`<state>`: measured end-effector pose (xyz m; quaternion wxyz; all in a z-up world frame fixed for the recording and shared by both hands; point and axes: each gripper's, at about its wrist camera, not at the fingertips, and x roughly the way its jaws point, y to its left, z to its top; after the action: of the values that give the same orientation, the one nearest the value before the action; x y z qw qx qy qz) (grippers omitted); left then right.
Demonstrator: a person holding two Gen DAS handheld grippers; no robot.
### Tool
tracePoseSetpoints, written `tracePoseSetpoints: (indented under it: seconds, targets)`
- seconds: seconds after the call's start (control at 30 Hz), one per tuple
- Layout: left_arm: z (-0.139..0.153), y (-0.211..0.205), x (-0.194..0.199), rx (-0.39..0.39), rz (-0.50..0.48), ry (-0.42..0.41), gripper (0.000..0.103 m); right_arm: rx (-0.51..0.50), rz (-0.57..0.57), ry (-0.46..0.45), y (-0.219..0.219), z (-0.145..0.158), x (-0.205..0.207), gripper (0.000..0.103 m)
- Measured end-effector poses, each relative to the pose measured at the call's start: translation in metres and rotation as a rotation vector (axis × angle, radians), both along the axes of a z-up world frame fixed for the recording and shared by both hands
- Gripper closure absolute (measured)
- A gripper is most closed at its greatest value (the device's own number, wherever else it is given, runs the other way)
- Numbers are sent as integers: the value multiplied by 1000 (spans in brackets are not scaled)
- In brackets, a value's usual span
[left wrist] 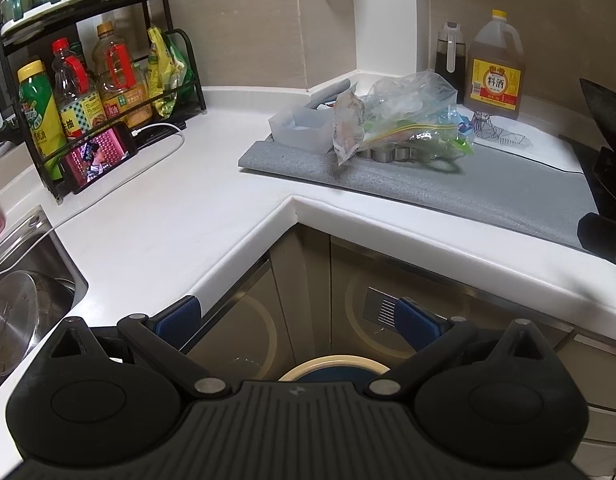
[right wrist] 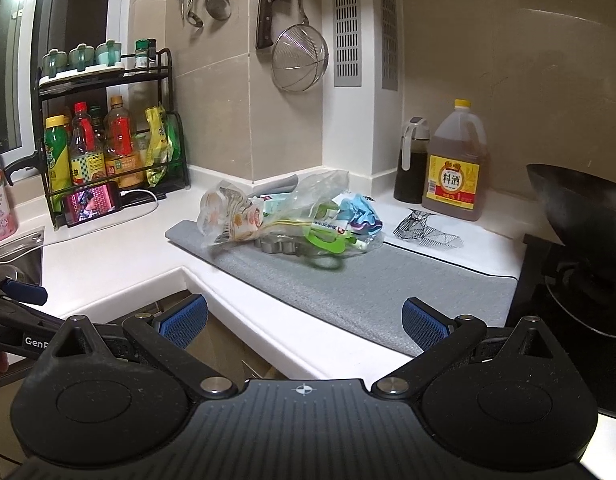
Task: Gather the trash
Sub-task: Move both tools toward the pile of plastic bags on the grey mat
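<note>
- On the grey mat (right wrist: 368, 280) that covers the right run of the white surface (left wrist: 180, 216) lies the trash: a clear plastic bag (right wrist: 284, 216) stuffed with wrappers, on its side, with a crumpled printed packet at its left end and blue plastic at its right.
- Under the bag's near edge sit metal cutter shapes (left wrist: 388, 154), touching the mat.
- Behind the bag, by the wall corner, stand a dark dispenser bottle (right wrist: 412, 164) and a large cooking wine jug (right wrist: 456, 168), just beside each other.
- A black wok (right wrist: 580, 208) rests at the far right, near the mat's end.
- The left gripper (left wrist: 300, 312) hangs below the surface's inner corner, in front of the cabinet doors; its blue-padded fingers are spread wide and hold nothing.
- The right gripper (right wrist: 304, 320) hovers at the front edge of the surface, well short of the bag, fingers likewise apart and empty.
- Far left, a black rack (left wrist: 88, 80) holds sauce bottles, with a lit phone (left wrist: 100, 156) leaning at its foot and a steel sink (left wrist: 32, 280) nearby.
</note>
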<state>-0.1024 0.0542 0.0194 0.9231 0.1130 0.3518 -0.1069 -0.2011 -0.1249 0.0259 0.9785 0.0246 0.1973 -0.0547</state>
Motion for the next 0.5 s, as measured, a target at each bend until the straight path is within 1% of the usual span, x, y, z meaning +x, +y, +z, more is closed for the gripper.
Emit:
tracePoseSetpoints:
  seconds: [0.5]
  targets:
    - [-7, -5, 5, 29, -1, 13, 0, 23, 26, 22, -1, -8, 8, 0]
